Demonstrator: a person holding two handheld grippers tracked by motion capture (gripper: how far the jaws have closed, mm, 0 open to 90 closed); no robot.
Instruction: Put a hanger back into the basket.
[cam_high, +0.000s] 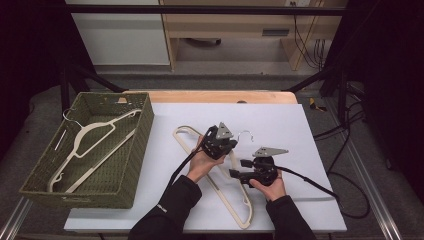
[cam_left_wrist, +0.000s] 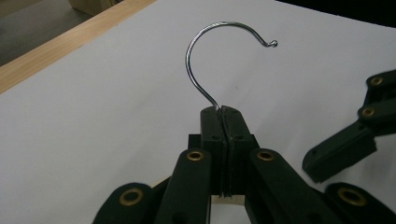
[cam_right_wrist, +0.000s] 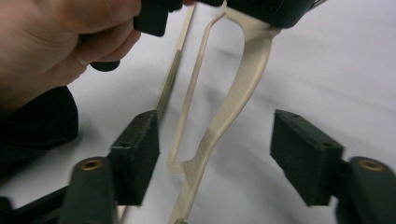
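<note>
Cream plastic hanger with chrome wire hook

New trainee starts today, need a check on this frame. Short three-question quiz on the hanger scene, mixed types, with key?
1. True or false: the left gripper has its jaws shut at the base of the metal hook of the hanger on the table.
2. Multiple choice: the right gripper has A) jaws clamped on the hook, B) jaws apart with the hanger's arm between them and neither pad touching it, C) jaws shut on nothing.
3. Fill in: the other hanger lies inside the green woven ____.

Key:
1. True.
2. B.
3. Basket.
</note>
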